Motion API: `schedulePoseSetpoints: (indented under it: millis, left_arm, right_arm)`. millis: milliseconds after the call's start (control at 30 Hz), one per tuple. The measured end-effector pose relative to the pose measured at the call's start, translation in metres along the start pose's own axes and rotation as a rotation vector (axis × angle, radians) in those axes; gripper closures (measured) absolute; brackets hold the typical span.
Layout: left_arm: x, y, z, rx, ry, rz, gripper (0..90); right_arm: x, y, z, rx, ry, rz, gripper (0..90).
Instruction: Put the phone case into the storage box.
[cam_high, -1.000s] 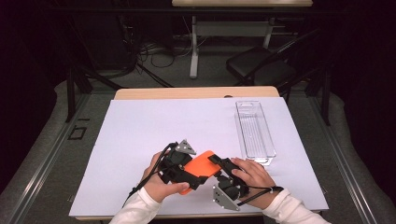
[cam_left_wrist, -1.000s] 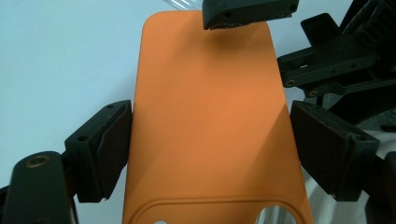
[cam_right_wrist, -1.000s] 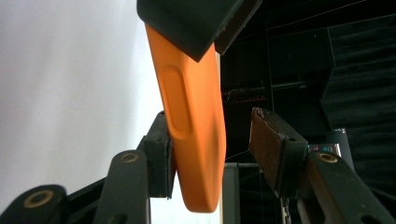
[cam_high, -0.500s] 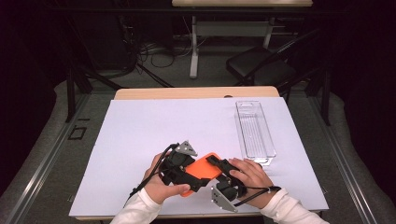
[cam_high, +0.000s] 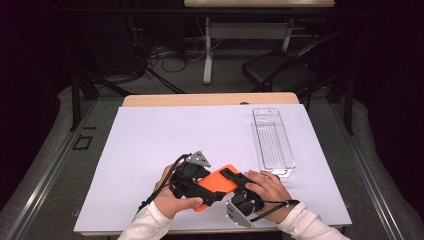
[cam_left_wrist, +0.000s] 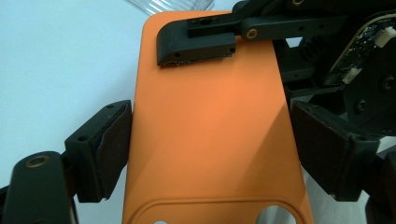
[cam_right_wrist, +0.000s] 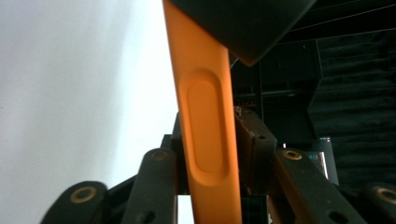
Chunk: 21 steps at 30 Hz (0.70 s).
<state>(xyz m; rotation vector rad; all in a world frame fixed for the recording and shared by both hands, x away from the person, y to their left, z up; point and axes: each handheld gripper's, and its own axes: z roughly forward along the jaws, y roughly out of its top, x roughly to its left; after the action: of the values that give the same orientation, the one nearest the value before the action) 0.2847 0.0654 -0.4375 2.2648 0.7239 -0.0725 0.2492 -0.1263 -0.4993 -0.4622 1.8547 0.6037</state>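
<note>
The orange phone case (cam_high: 218, 186) is held just above the white sheet (cam_high: 150, 140), near its front edge and well short of the clear plastic tray (cam_high: 272, 140), which lies farther back and to the right. Both grippers meet on the case. The left gripper (cam_left_wrist: 205, 140) straddles its width: its two pads sit on the opposite long edges, just behind the camera cut-out, so the case's long axis runs straight away from this gripper along its own pointing direction. The right gripper (cam_high: 231, 176) comes in from the far end; in the left gripper view one of its jaws lies flat on the case's face near the top left corner. Its jaws have just been closing, and in the right gripper view the case (cam_right_wrist: 205, 140) stands edge-on between them, the thin wall with the side-button ridge facing the camera, so they appear clamped across its thickness. In the high view the case points from the person's left hand (cam_high: 170, 200) up and rightward toward the tray, and the right hand (cam_high: 267, 187) is the nearer one to that tray.
</note>
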Motion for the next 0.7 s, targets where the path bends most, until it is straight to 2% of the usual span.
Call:
schedulePoseSetpoints:
  millis: [133,300,600,700]
  left_arm:
    - [0.0004,0.0001,-0.0001,0.004,0.007,-0.004,16.3]
    - [0.0031,-0.0009,0.0015,-0.002,-0.009,-0.013,16.3]
    - [0.0078,-0.0021,-0.0001,-0.014,-0.043,-0.051,16.2]
    - [0.0088,-0.0023,-0.0004,-0.013,-0.046,-0.058,16.2]
  right_arm:
    - [0.0003,-0.0001,0.0002,-0.005,-0.008,-0.009,75.7]
    - [0.0019,-0.0006,0.0014,0.006,-0.026,-0.004,79.8]
    - [0.002,0.0001,0.0016,0.01,-0.073,-0.056,84.9]
    - [0.0033,0.0004,0.0023,0.008,-0.076,-0.046,85.4]
